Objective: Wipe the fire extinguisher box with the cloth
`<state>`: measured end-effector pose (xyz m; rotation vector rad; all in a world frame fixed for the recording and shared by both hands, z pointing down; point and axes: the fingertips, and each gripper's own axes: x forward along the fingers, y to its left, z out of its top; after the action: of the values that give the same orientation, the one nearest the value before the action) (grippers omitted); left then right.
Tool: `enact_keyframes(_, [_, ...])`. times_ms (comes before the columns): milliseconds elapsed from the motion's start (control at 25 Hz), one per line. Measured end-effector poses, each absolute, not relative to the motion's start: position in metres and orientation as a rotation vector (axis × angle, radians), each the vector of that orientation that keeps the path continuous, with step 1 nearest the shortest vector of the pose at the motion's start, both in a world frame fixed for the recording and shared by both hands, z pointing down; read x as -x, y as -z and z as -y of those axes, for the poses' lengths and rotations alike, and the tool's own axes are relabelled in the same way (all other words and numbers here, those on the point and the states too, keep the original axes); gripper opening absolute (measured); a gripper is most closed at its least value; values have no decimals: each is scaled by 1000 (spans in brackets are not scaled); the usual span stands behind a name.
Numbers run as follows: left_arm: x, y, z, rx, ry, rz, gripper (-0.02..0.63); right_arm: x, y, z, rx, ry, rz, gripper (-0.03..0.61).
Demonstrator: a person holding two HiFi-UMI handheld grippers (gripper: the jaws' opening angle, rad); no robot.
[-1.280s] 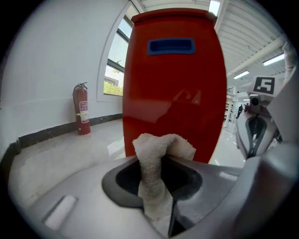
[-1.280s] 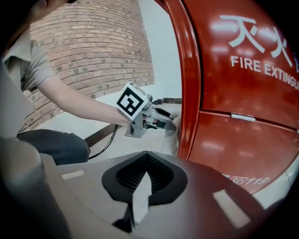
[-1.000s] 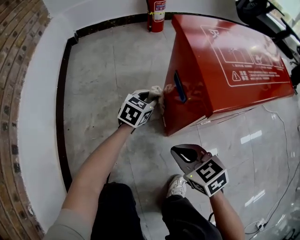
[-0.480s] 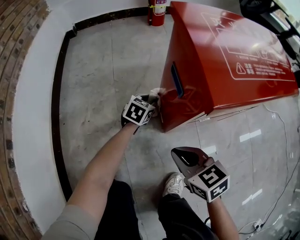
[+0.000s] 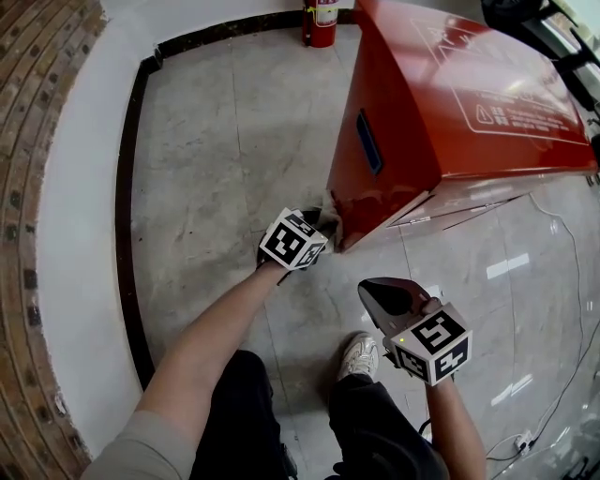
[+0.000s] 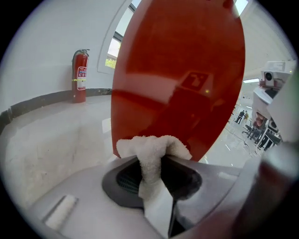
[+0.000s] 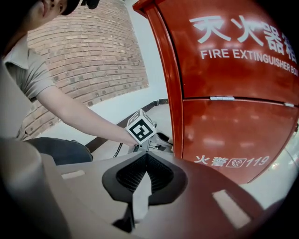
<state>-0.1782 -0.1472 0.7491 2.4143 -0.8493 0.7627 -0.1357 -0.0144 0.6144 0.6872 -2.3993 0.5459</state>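
Observation:
The red fire extinguisher box (image 5: 441, 122) stands on the floor at the upper right of the head view, and its glossy side (image 6: 177, 70) fills the left gripper view. My left gripper (image 5: 317, 227) is shut on a white cloth (image 6: 152, 149). The cloth's bunched end (image 5: 330, 223) is pressed against the box's lower near corner. My right gripper (image 5: 378, 292) hangs shut and empty in front of the box, above a shoe. In the right gripper view, my right gripper (image 7: 146, 156) faces the lettered front (image 7: 233, 93) and the left gripper's marker cube (image 7: 140, 128).
A red fire extinguisher (image 5: 320, 21) stands by the back wall, also seen as an extinguisher (image 6: 80, 74) in the left gripper view. A curved white and brick wall (image 5: 66, 187) borders the left. A cable (image 5: 562, 281) runs over the tiles at the right. The box side has a blue handle slot (image 5: 368, 141).
My left gripper has slid the cloth down the box's side, from level with the blue slot to the lower corner. The right gripper has hardly moved.

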Motion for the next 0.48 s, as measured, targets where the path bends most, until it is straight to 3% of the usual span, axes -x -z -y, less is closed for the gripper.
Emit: enact_keyframes(480, [148,-713,84,-2498,-742,683,100,115,-616,-12,-781,-568,2354,25])
